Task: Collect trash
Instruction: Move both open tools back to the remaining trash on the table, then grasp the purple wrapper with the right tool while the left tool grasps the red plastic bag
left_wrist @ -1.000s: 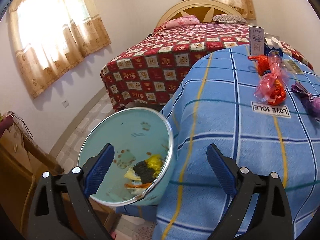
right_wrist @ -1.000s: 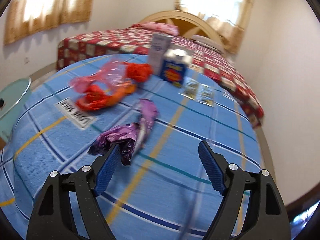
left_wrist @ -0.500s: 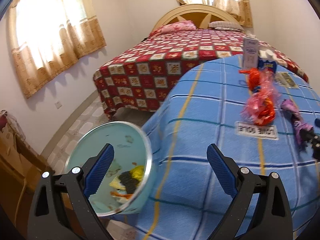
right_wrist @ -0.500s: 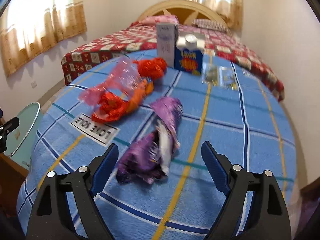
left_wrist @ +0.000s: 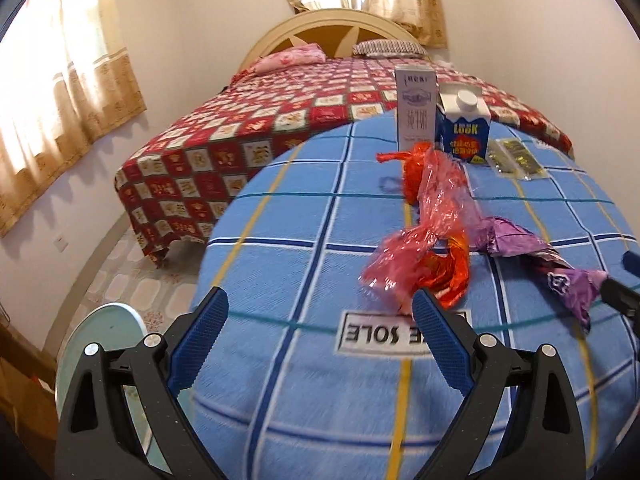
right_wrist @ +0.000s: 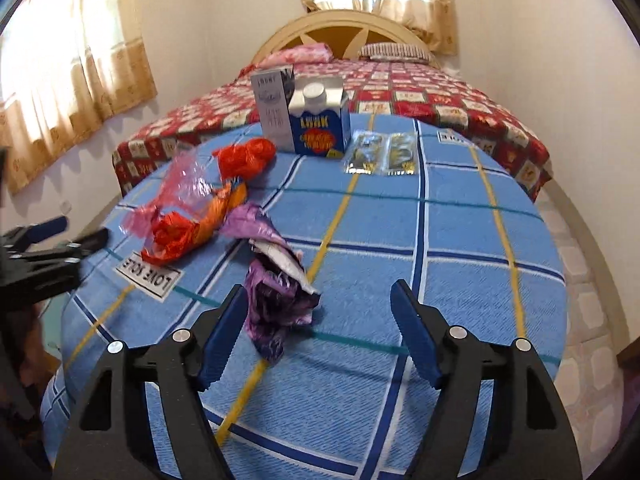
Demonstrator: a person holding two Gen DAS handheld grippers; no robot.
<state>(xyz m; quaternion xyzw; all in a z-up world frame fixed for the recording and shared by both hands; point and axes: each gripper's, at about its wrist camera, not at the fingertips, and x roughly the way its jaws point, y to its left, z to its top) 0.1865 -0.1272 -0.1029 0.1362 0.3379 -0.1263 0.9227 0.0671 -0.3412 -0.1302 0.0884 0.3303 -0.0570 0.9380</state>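
Observation:
A round table with a blue checked cloth (left_wrist: 280,380) (right_wrist: 460,240) holds the trash. A red and orange crumpled wrapper (left_wrist: 424,256) (right_wrist: 180,224) lies just past the right finger of my open, empty left gripper (left_wrist: 320,332). A purple crumpled wrapper (left_wrist: 536,252) (right_wrist: 276,284) lies just ahead of my open, empty right gripper (right_wrist: 320,320), close to its left finger. A red-orange plastic ball (left_wrist: 416,168) (right_wrist: 248,156), a white carton (left_wrist: 415,112) (right_wrist: 274,108), a blue carton (left_wrist: 464,128) (right_wrist: 320,120) and two foil sachets (left_wrist: 516,158) (right_wrist: 382,152) sit farther back.
A light teal bin (left_wrist: 104,344) stands on the floor at the table's left edge, behind my left gripper's finger. A bed with a red patterned cover (left_wrist: 280,120) (right_wrist: 440,100) stands beyond the table. Curtained windows are on the left and back walls.
My left gripper swung right from over the bin to the table, facing the red wrapper. My right gripper moved closer to the purple wrapper. Both stay open.

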